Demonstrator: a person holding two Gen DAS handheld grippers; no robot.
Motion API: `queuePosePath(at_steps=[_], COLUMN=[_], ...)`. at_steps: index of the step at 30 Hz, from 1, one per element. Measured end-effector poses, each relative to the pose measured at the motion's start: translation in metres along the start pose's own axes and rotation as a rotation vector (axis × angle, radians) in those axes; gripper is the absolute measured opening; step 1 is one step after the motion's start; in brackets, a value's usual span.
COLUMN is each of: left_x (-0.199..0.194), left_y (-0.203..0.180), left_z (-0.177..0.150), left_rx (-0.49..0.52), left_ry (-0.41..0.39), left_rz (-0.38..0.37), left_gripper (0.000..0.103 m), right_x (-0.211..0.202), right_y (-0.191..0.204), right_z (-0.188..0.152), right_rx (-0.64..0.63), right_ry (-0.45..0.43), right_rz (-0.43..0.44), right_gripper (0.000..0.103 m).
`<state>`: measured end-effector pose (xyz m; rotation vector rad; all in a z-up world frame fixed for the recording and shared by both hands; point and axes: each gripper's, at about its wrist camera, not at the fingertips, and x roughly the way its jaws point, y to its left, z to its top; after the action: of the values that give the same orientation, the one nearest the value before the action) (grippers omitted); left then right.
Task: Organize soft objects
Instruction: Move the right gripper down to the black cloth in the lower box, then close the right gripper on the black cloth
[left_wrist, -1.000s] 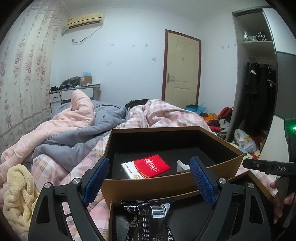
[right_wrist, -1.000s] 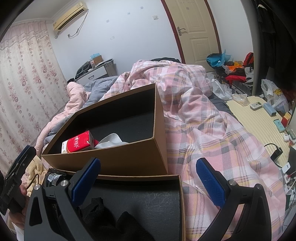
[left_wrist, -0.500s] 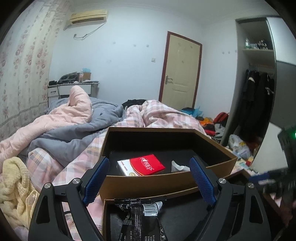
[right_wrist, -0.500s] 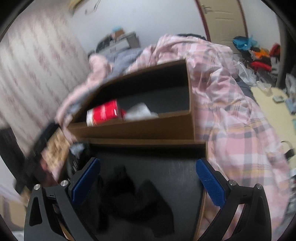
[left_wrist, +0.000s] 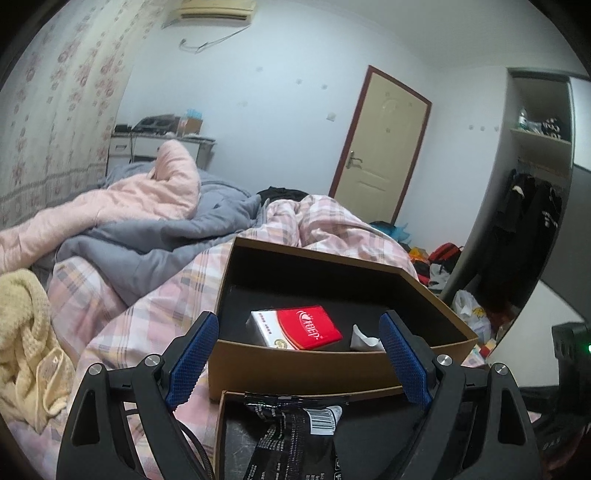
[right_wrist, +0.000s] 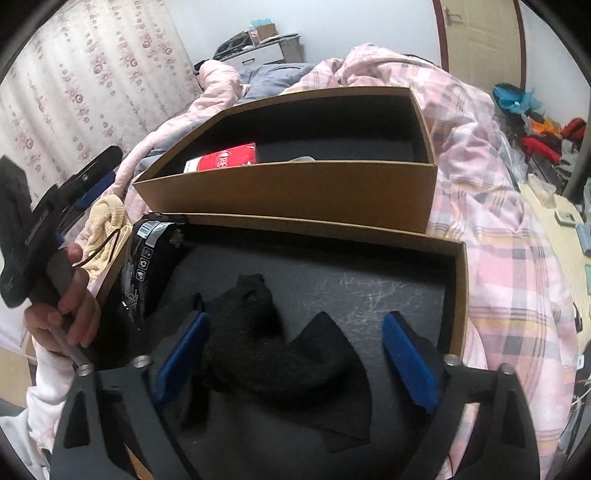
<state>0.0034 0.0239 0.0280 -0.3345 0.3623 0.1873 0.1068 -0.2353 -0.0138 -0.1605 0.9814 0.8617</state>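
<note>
Two brown boxes with black lining sit on the bed. In the near box (right_wrist: 332, 230) lie black socks (right_wrist: 266, 332) and a black foil packet (right_wrist: 151, 266). My right gripper (right_wrist: 295, 350) points down into this box with the socks between its fingers. Its jaws are closing; the left pad is close to the socks and the right pad stands apart from them. My left gripper (left_wrist: 297, 354) is open and empty, level with the front wall of the far box (left_wrist: 306, 369). That box holds a red tissue pack (left_wrist: 306, 326) and a white scrap (left_wrist: 362, 338).
A yellow knit cloth (left_wrist: 26, 332) lies on the plaid bedding left of the boxes. Pink and grey quilts (left_wrist: 147, 218) are heaped behind. A hand (right_wrist: 66, 306) holds the left gripper (right_wrist: 74, 192) beside the near box. Clutter covers the floor at right (right_wrist: 546, 133).
My right gripper has tipped downward into the near box over the black socks, and its fingers stand closer together. The left view has rolled and shifted slightly; its gripper stays open.
</note>
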Motion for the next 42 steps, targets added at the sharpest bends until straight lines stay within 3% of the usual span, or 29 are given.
queuePosePath(at_steps=[6, 9, 13, 23, 28, 35, 36, 37, 40, 42], left_x=[0.004, 0.006, 0.007, 0.006, 0.004, 0.004, 0.004, 0.004, 0.004, 0.004], left_y=[0.011, 0.013, 0.013, 0.012, 0.01, 0.008, 0.008, 0.008, 0.008, 0.007], left_z=[0.0, 0.0, 0.0, -0.001, -0.001, -0.005, -0.005, -0.005, -0.005, -0.005], left_rx=[-0.064, -0.075, -0.076, -0.072, -0.063, -0.042, -0.043, -0.043, -0.043, -0.04], left_ry=[0.015, 0.022, 0.02, 0.015, 0.006, 0.012, 0.011, 0.011, 0.012, 0.008], left_rz=[-0.001, 0.001, 0.002, -0.028, -0.031, -0.018, -0.017, -0.016, -0.017, -0.017], left_gripper=[0.087, 0.087, 0.087, 0.087, 0.087, 0.087, 0.087, 0.087, 0.087, 0.087], right_x=[-0.005, -0.005, -0.007, -0.027, -0.035, -0.04, -0.038, -0.037, -0.031, -0.035], right_y=[-0.001, -0.005, -0.006, -0.001, -0.003, -0.001, 0.001, 0.002, 0.008, 0.012], right_z=[0.0, 0.0, 0.0, 0.005, 0.009, 0.019, 0.018, 0.016, 0.01, 0.007], right_rx=[-0.003, 0.008, 0.02, 0.022, 0.036, 0.029, 0.024, 0.02, -0.009, -0.047], right_ry=[-0.021, -0.038, -0.061, -0.177, -0.221, -0.222, -0.217, -0.204, -0.155, -0.184], right_rz=[-0.018, 0.004, 0.004, 0.057, 0.145, 0.2, 0.165, 0.112, 0.027, 0.044], right_gripper=[0.067, 0.033, 0.022, 0.016, 0.016, 0.016, 0.017, 0.027, 0.1, 0.102])
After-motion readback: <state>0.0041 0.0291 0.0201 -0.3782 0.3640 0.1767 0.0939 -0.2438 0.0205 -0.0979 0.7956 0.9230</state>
